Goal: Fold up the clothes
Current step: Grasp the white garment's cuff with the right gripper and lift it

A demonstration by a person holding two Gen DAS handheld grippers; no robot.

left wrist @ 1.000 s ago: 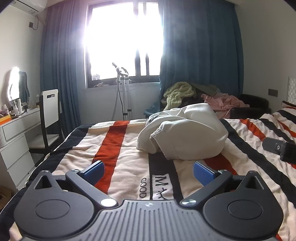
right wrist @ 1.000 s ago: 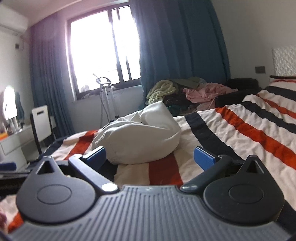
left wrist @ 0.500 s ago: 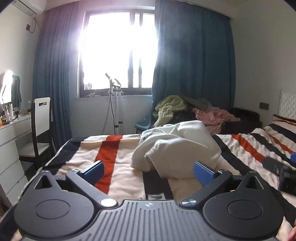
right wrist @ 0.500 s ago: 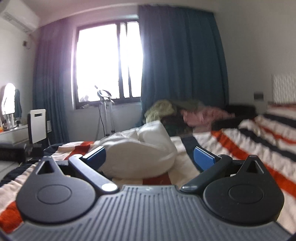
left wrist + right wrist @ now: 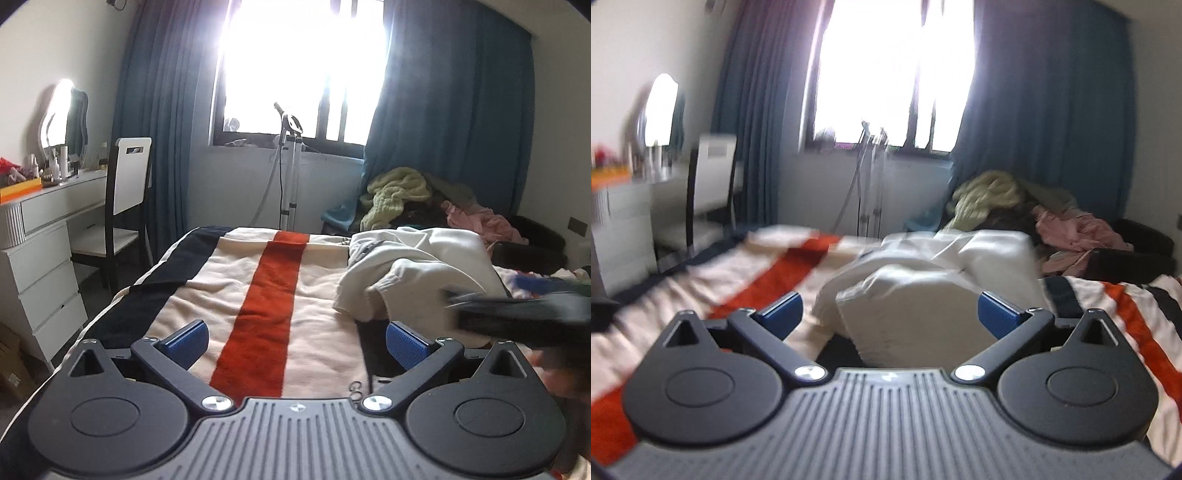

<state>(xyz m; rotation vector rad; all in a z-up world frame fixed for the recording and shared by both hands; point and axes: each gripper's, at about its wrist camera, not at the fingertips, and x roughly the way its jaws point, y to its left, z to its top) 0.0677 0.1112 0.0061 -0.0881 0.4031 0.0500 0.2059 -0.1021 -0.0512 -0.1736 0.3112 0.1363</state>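
Observation:
A cream sweatshirt lies bunched in a heap on the striped bed cover. In the left wrist view my left gripper is open over the red stripe, with the heap off to its right. The right gripper crosses that view as a dark blur in front of the heap. In the blurred right wrist view the cream sweatshirt sits just ahead of my right gripper, its near fold between the blue pads but not pressed. The jaws stand wide and are closing slightly.
A pile of green and pink clothes lies on a dark seat beyond the bed. A white dresser and chair stand at left. A stand rises under the bright window, flanked by blue curtains.
Both views have swung so the heap sits further right. The right gripper has come close to the sweatshirt and now crosses the left wrist view. Both stay wide.

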